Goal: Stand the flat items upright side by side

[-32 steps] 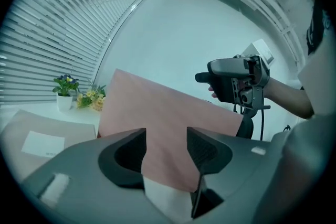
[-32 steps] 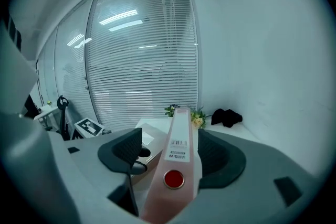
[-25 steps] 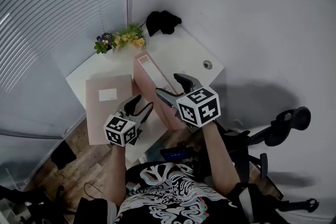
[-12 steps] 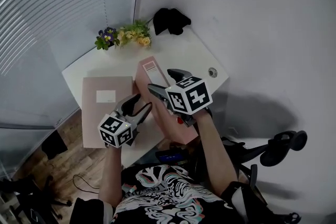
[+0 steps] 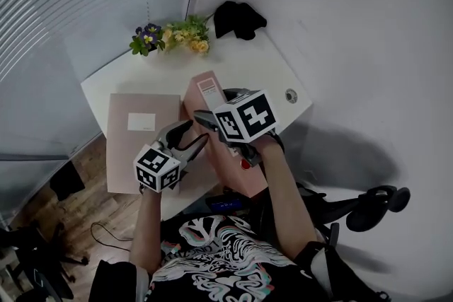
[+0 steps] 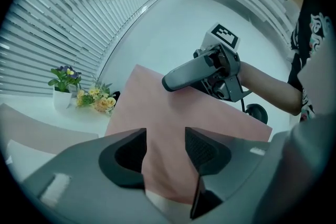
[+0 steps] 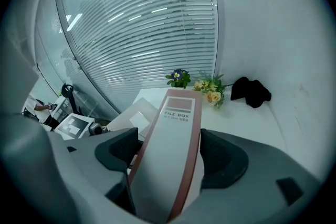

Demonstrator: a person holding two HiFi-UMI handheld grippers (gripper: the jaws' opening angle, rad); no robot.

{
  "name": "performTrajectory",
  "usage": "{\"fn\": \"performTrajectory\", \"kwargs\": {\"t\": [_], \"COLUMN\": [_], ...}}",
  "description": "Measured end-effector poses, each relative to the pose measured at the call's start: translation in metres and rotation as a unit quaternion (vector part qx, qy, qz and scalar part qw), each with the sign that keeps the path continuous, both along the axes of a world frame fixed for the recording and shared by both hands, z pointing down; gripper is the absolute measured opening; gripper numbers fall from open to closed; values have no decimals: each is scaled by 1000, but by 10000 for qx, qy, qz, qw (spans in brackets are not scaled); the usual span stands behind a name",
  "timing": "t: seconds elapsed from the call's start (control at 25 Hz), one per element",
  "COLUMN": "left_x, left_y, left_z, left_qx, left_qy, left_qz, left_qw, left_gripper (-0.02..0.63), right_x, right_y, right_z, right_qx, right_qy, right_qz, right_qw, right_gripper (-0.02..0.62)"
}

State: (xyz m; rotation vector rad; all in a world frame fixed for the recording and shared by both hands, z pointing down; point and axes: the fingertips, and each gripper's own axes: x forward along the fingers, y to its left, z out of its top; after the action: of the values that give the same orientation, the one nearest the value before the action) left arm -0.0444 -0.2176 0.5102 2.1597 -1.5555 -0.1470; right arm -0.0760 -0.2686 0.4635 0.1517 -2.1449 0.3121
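Observation:
A pink file box (image 5: 207, 89) stands upright on the white desk (image 5: 258, 67), its labelled spine (image 7: 176, 128) facing up. My right gripper (image 5: 216, 105) reaches down over that spine; its jaws have just been opening and now straddle the box without pressing on it. To the left, a second pink file box (image 5: 138, 132) lies flat. My left gripper (image 5: 195, 132) is open and points at the broad side of the upright box (image 6: 157, 123) with nothing between its pads. One right gripper finger (image 6: 181, 77) shows above that side.
Potted flowers (image 5: 173, 35) and a black cloth (image 5: 239, 18) sit at the desk's far edge. A cable grommet (image 5: 291, 95) is at the right. Window blinds run along the left, a wall on the right, and an office chair (image 5: 371, 198) stands behind me.
My right gripper has come down and tilted over the top of the upright box, its jaws wider apart. The left gripper has shifted slightly beside the box.

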Motion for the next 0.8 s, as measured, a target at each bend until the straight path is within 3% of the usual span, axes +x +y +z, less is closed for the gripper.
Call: {"fn": "performTrajectory", "kwargs": {"t": [0.12,0.36,0.8], "left_x": [0,6,5], "left_y": [-2,-4,-3], "left_z": [0,1,6], "left_qx": [0,-40,-160], "left_qy": [7,-66,-92], "left_qz": [22,104,77], "left_qw": [10000,9999,9998], "left_gripper": [216,213,207], "right_x": [0,7,7], "right_y": [-2,-7,-7], "right_z": [6,22,23], "right_qx": [163,707,611], "right_qy": [255,937,872], "right_qz": [11,-72,-44], "right_qw": [9995,9931,9943], "right_gripper": [356,374,342]}}
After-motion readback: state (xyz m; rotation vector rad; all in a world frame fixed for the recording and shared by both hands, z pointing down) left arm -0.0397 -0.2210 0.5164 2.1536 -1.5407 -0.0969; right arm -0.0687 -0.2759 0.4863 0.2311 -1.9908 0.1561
